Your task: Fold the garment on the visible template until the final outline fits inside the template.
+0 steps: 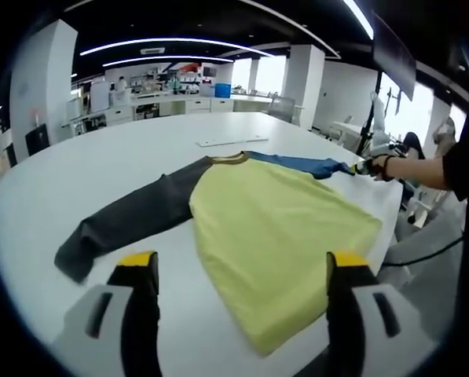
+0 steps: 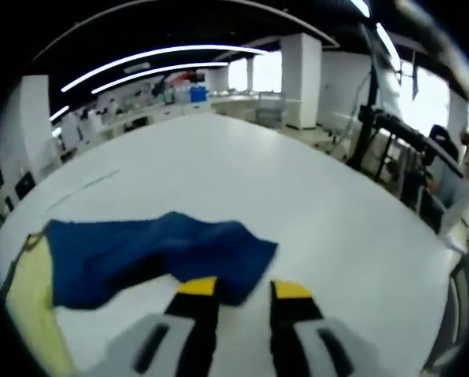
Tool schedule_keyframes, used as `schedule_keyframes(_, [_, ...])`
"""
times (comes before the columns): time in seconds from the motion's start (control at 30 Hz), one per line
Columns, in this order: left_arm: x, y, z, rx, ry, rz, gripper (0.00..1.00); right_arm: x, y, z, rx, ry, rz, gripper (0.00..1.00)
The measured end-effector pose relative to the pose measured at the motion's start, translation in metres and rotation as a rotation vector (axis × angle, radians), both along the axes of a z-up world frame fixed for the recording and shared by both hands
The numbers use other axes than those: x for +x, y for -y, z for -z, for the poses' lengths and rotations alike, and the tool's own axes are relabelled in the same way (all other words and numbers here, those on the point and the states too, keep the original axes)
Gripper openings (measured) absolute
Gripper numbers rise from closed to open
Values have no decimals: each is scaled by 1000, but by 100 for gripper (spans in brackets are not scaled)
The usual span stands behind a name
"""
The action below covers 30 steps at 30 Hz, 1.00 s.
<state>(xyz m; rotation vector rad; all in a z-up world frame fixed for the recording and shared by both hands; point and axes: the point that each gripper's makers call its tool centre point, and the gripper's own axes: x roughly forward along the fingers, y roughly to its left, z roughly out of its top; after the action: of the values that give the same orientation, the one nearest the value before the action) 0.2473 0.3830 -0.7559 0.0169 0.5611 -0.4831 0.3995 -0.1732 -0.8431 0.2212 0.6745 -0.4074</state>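
Observation:
The garment lies flat on the white table (image 1: 124, 157): yellow body (image 1: 281, 228), dark grey sleeve (image 1: 132, 216) stretched left, blue sleeve (image 1: 301, 163) stretched toward the far right. My left gripper (image 1: 242, 263) is open wide, low over the yellow body's near hem. My right gripper (image 1: 365, 167), held by a hand, is at the tip of the blue sleeve. In the right gripper view the right gripper (image 2: 243, 289) has a narrow gap between its jaws, and the blue sleeve's (image 2: 155, 247) cuff corner lies at the left jaw's tip. A strip of yellow body (image 2: 30, 302) shows at the left.
A thin white strip (image 1: 232, 142) lies on the table beyond the collar, seen as a faint line (image 2: 93, 182) in the right gripper view. The table edge (image 1: 391, 236) runs close by the garment's right side. Lab benches (image 1: 163, 102) and pillars stand behind; a person's arm (image 1: 415, 166) reaches in.

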Motion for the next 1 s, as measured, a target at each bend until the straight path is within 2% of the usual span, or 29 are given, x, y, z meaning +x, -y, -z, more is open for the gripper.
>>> schedule_keyframes(0.03, [0,0,0,1,-1,0,85,1,-1,0,19,13,10,18])
schedule_keyframes(0.13, [-1,-1,1,9,-3,2,85,5,4,1,2,2,-12,15])
schedule_keyframes(0.27, [-4,-3,3,17,-8,1,84,8,2,5,48,23,-1,5])
schedule_keyframes(0.57, [-4,-4,-1,9,8,-7,83,10,1,3,78,66,-10,0])
schedule_keyframes(0.7, [-3,-1,-1,11,8,-4,83,8,4,-6,60,75,-36,0])
schedule_keyframes(0.93, [-1,0,-2,9,19,1,83,11,11,-32,-5,84,-105,0])
schedule_keyframes(1.0, [-1,0,-3,8,22,0,83,12,15,-42,-6,113,-94,0])
